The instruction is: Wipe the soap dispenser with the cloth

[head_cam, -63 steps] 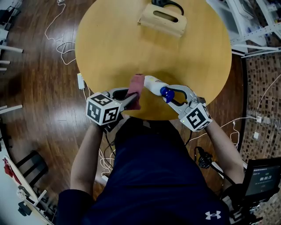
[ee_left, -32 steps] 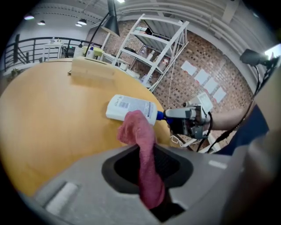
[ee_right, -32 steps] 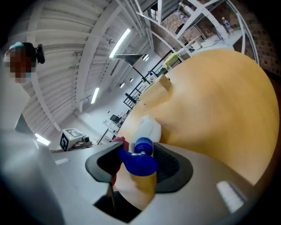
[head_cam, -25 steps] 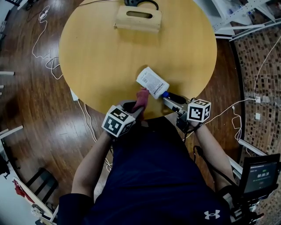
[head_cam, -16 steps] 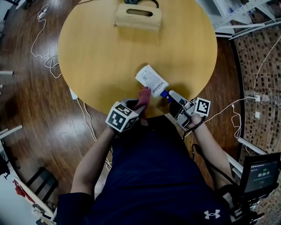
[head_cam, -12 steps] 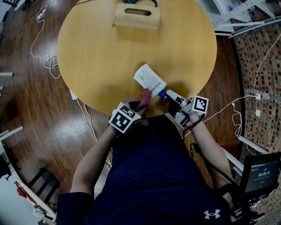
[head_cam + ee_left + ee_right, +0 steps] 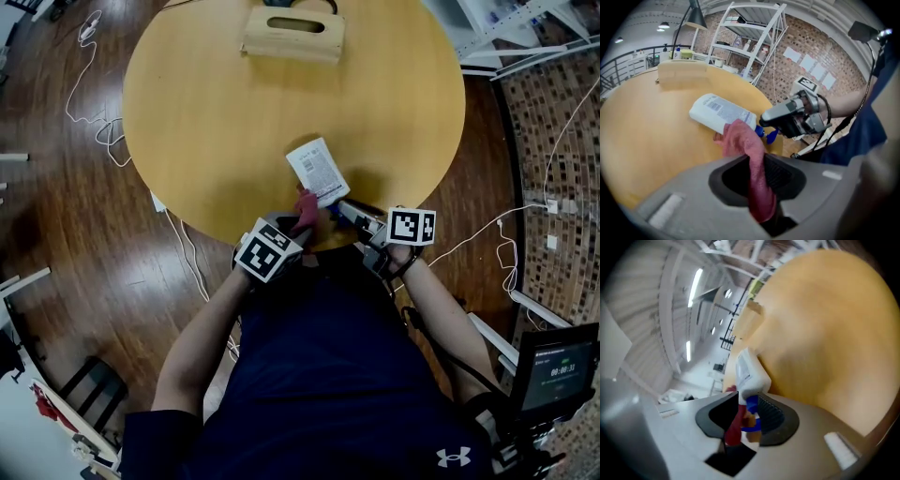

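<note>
The white soap dispenser (image 7: 317, 172) lies on its side near the round table's front edge, its blue pump (image 7: 751, 406) toward me. My right gripper (image 7: 343, 210) has just been closing, and its pads now press on that pump (image 7: 765, 134). The bottle's body (image 7: 750, 371) sticks out past the jaws over the table. My left gripper (image 7: 298, 225) is shut on a pink cloth (image 7: 745, 140). The cloth's free end (image 7: 306, 206) rests against the bottle (image 7: 719, 111) close to its neck. The cloth also shows behind the pump in the right gripper view, as a red strip (image 7: 733, 427).
A wooden box (image 7: 293, 35) with a slot in its top stands at the far side of the round yellow table (image 7: 206, 112). White cables (image 7: 89, 84) lie on the wooden floor to the left. A screen (image 7: 553, 370) sits at the lower right.
The right gripper has rolled and closed on the pump, and the bottle has swung more upright in the head view. The left gripper with the cloth has sunk slightly toward the bottle.
</note>
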Demonstrator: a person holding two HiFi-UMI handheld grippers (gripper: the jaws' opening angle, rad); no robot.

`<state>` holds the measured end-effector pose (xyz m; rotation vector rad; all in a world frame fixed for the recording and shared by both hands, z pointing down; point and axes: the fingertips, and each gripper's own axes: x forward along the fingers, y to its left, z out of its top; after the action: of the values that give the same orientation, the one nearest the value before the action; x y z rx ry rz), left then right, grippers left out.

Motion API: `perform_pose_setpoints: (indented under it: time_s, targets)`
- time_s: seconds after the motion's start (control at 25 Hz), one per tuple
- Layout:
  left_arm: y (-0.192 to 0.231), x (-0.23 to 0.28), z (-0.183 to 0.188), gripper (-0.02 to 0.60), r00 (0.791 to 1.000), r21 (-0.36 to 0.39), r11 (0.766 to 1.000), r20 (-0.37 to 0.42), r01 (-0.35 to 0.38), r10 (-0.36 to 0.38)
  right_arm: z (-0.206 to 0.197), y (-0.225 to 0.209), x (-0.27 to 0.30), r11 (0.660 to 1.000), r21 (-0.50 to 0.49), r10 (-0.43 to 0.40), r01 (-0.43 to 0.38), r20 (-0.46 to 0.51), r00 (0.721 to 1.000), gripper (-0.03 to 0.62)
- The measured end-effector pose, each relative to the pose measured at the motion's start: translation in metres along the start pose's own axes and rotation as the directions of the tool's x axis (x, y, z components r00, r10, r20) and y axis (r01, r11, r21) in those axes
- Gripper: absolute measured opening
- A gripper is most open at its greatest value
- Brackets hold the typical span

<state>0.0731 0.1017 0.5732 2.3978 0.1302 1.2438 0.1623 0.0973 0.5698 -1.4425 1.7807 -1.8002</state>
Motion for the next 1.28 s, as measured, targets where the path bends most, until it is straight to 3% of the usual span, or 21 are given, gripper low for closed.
perform_pose_setpoints:
  time_s: [0.08,0.24,0.4,0.48,0.6,0.68,0.88,1.08,1.2,1.24,1.28]
  targets:
    - [0.005,-0.01,0.0,0.086,0.999,-0.038,0.999,0.031,-0.006,0.007,0.006,-0.001,-0.005,0.982,-0.153,-0.109,0.107,0.0,0.994,0.143]
    - [0.019,-0.036,0.001,0.086,0.993,-0.122,0.992,0.107,-0.032,0.046,0.024,-0.009,-0.02,0.946,-0.228,-0.23,0.232,0.035,0.973,0.153]
    - [0.033,-0.054,0.013,0.086,0.985,-0.162,0.986,0.163,-0.03,0.057,0.014,-0.015,-0.014,0.906,-0.342,-0.301,0.249,-0.107,0.948,0.17]
    - [0.031,-0.059,0.026,0.086,0.984,-0.176,0.984,0.174,-0.001,0.032,0.015,-0.018,-0.007,0.93,-0.303,-0.26,0.208,-0.142,0.955,0.203]
    - [0.024,-0.05,0.042,0.086,0.985,-0.214,0.975,0.174,0.054,-0.017,0.044,-0.023,-0.005,0.98,-0.143,-0.152,0.14,-0.076,0.986,0.26]
    - [0.019,-0.033,0.049,0.086,0.985,-0.22,0.973,0.17,0.069,-0.031,0.056,-0.029,-0.001,0.991,-0.089,-0.107,0.102,-0.063,0.992,0.279]
    - [0.023,0.009,0.051,0.086,0.992,-0.235,0.972,0.122,0.006,0.023,0.043,-0.03,0.022,0.994,-0.1,-0.07,0.054,-0.163,0.984,0.279]
    - [0.028,0.02,0.033,0.084,0.998,-0.227,0.973,0.045,-0.043,0.054,0.026,-0.019,0.036,1.0,-0.015,0.012,-0.014,-0.165,0.986,0.259]
    - [0.028,0.019,0.03,0.084,0.998,-0.248,0.968,0.056,-0.027,0.042,0.029,-0.006,0.036,0.984,-0.179,-0.047,0.021,-0.14,0.989,0.25]
    - [0.026,0.016,0.031,0.084,0.996,-0.26,0.966,0.078,-0.01,0.031,0.03,-0.004,0.034,0.958,-0.281,-0.1,0.058,-0.134,0.986,0.249]
    - [0.025,0.01,0.033,0.084,0.994,-0.276,0.961,0.107,0.009,0.021,0.032,-0.001,0.031,0.908,-0.408,-0.164,0.099,-0.128,0.978,0.247]
